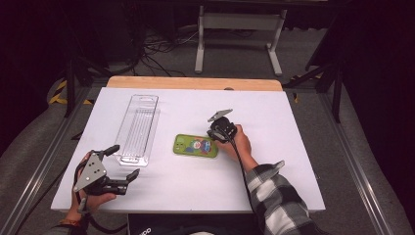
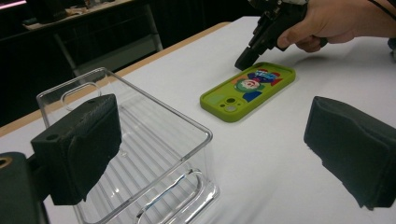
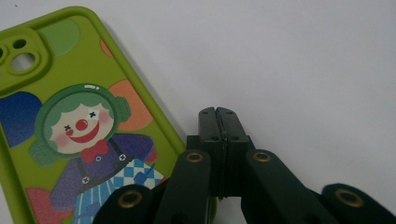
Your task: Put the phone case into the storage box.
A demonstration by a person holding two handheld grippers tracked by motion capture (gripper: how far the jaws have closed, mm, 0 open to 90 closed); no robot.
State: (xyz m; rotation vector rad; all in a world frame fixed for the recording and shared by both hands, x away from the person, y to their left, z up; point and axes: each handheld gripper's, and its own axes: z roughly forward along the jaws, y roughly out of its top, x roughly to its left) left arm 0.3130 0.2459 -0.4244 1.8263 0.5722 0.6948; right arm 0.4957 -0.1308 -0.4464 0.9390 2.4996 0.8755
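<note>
A green phone case (image 1: 195,145) printed with a clown lies flat, picture up, in the middle of the white table (image 1: 279,122). My right gripper (image 1: 215,135) is shut with nothing in it. Its tips (image 3: 218,115) rest by the case's (image 3: 70,126) long edge, at the end away from the camera holes. My left gripper (image 1: 126,160) is held open near the table's front left, next to the near end of an empty clear plastic tray (image 1: 138,127). In the left gripper view, its two pads (image 2: 77,149) stand wide apart, with the tray (image 2: 163,116) and the case (image 2: 247,91) ahead.
The tray is long and ribbed and lies left of the case, running from front to back. A wooden strip (image 1: 195,83) edges the table's far side. Past it, cables and a white frame's legs (image 1: 200,44) are on the floor.
</note>
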